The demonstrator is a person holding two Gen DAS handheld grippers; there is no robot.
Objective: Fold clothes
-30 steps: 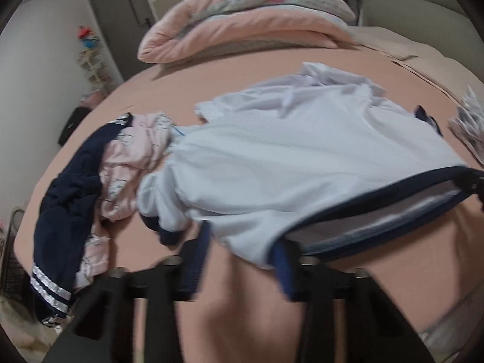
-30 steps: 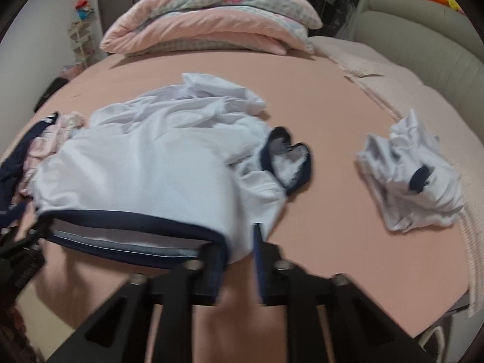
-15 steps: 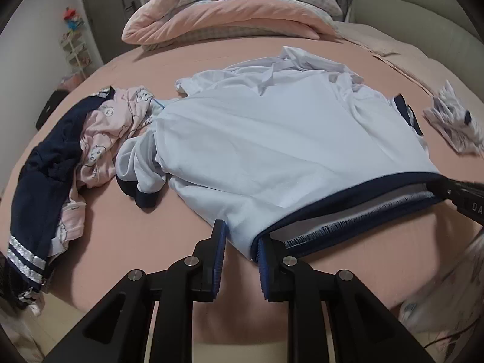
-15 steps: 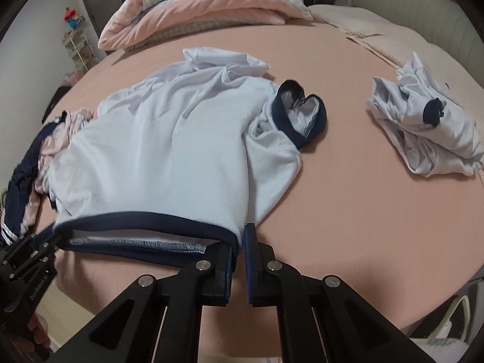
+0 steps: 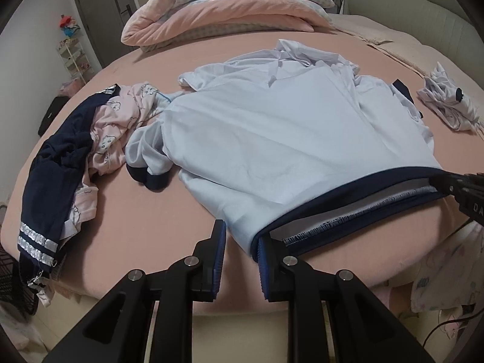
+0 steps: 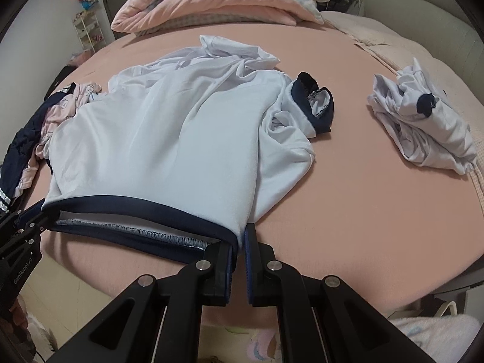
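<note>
- Left wrist view: the left gripper [image 5: 239, 252] points down at a bed [image 5: 157, 211]. Its jaws have just been closing and now stand a narrow gap apart. The corner of a shirt [image 5: 272, 139] hem runs to the right-hand finger, and the cloth seems pinched at that pad, though the gap beside it looks bare; I cannot tell how firm the hold is.
- The shirt is pale blue-white with a navy hem band [image 5: 348, 190]. It lies spread ahead of the gripper, hem nearest, collar farthest. One navy cuff [image 5: 151, 180] is bunched to the front left.
- The right gripper [image 5: 444, 181] shows at the far right, on the other end of the hem.
- A heap of pink and navy clothes [image 5: 75, 151] lies well to the left.
- Right wrist view: the right gripper [image 6: 240, 245] is fully closed, with the hem corner clamped between its pads. The hem stretches left to the left gripper [image 6: 36, 217].
- The second sleeve [image 6: 311, 109] lies crumpled ahead and to the right; a folded shirt [image 6: 423, 127] sits farther right, well apart.
- To do this step well, I judge both corners should be kept level and taut, and the sleeves flattened before folding, lest wrinkles be trapped.
</note>
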